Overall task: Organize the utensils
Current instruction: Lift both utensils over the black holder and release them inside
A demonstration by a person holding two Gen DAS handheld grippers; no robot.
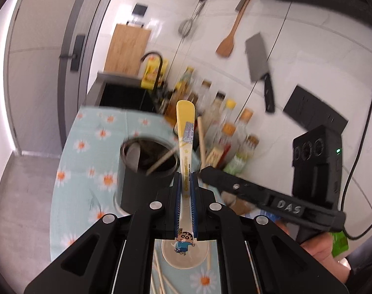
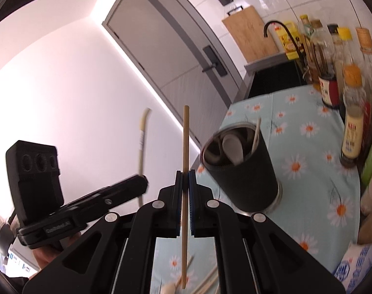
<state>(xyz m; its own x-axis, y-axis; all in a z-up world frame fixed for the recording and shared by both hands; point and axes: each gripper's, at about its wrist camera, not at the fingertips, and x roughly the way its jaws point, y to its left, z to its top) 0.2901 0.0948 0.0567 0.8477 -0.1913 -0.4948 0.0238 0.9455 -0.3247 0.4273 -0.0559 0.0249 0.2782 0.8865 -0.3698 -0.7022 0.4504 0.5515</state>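
Observation:
My left gripper (image 1: 186,178) is shut on a yellow-and-white cartoon spoon (image 1: 185,132), handle up, bowl below the jaws. It hovers just right of a black utensil cup (image 1: 146,171) that holds a white spoon and a chopstick. My right gripper (image 2: 185,175) is shut on a single wooden chopstick (image 2: 185,147), held upright, left of the same cup (image 2: 242,169). The right gripper also shows in the left wrist view (image 1: 259,196), and the left gripper with its spoon in the right wrist view (image 2: 139,183). Loose chopsticks (image 2: 205,281) lie on the cloth below.
A daisy-print tablecloth (image 2: 308,147) covers the counter. Sauce bottles (image 1: 225,132) stand along the wall behind the cup, and also show in the right wrist view (image 2: 352,112). A black sink (image 1: 122,95) lies beyond. A cleaver (image 1: 259,66) and wooden spatula (image 1: 228,41) hang on the wall.

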